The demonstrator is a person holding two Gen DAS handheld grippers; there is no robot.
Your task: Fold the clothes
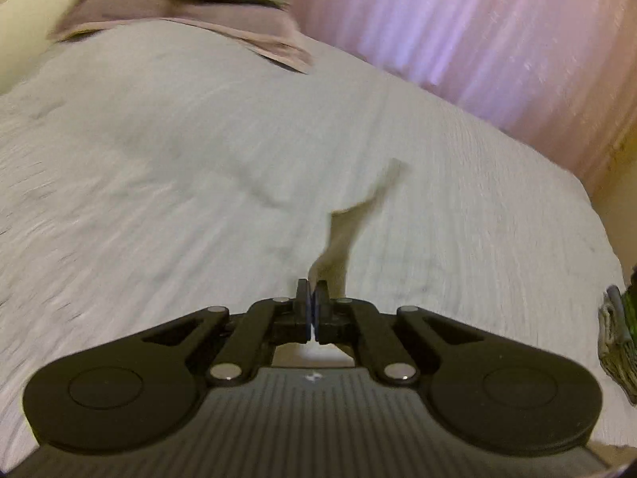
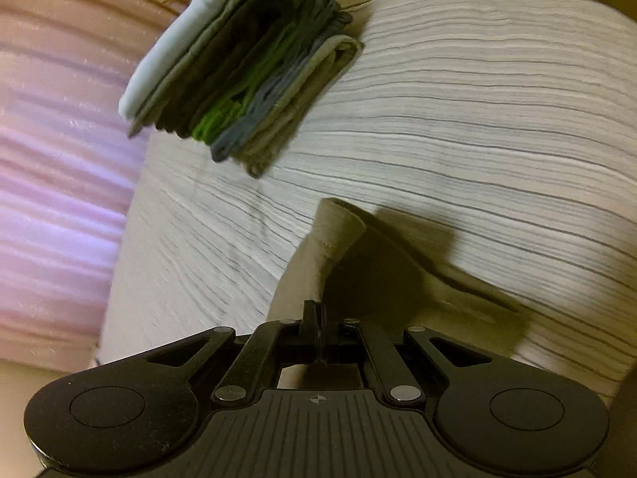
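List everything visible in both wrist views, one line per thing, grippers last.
bedspread: one, white with thin ribbed lines, covers the bed under everything else.
beige garment: one, beige, lifted off the bedspread, pinched by both grippers.
stack of folded clothes: one pile, with pale blue, dark, green, grey and tan layers, near the bed edge by the curtain.
unfolded clothes: a heap, mauve with a grey-green piece on top, at the far end of the bed; count unclear.
curtain: one, pink-lilac, beside the bed.
left gripper: one, black, shut on the beige garment.
right gripper: one, black, shut on the beige garment.
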